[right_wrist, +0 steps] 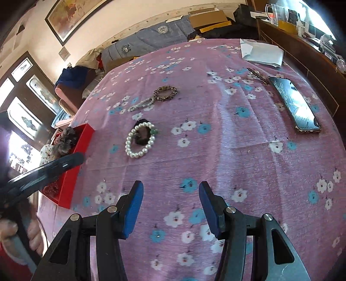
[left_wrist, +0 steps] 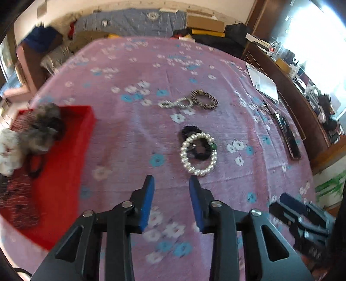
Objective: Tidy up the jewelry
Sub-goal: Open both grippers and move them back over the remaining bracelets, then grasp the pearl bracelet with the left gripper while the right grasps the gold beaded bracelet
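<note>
The left claw (left_wrist: pixel 172 180) hangs over the bed with its blue pads spread apart and nothing between them; the right claw (right_wrist: pixel 170 187) is likewise wide open and empty, touching nothing. Just beyond the left claw's tips lies a white pearl bracelet (left_wrist: pixel 198 154), overlapping a black hair tie (left_wrist: pixel 195 141) that sits partly inside its ring, with a small green bead (left_wrist: pixel 213 146) at its edge. Farther off rest a string of smaller pearls (left_wrist: pixel 176 103) and a leopard-print scrunchie (left_wrist: pixel 204 99), touching each other at one end. To the left stands a red box (left_wrist: pixel 64 164), open at the top, holding a grey furry scrunchie (left_wrist: pixel 42 127), a white fluffy piece (left_wrist: pixel 8 149) and a thin black band (left_wrist: pixel 35 165). In the right wrist view the left tool crosses in front of this box, and nothing lies between the right claw and the bracelet. At the right side of the bed lie a phone (right_wrist: pixel 295 103), a dark hair clip (right_wrist: pixel 258 75) and white papers (right_wrist: pixel 262 54). The bed wears a pink cover (left_wrist: pixel 134 138) printed with white and blue flowers; folded bedding, cardboard boxes, a framed picture (right_wrist: pixel 71 16) and a dark wooden cabinet (right_wrist: pixel 302 56) ring the room.
</note>
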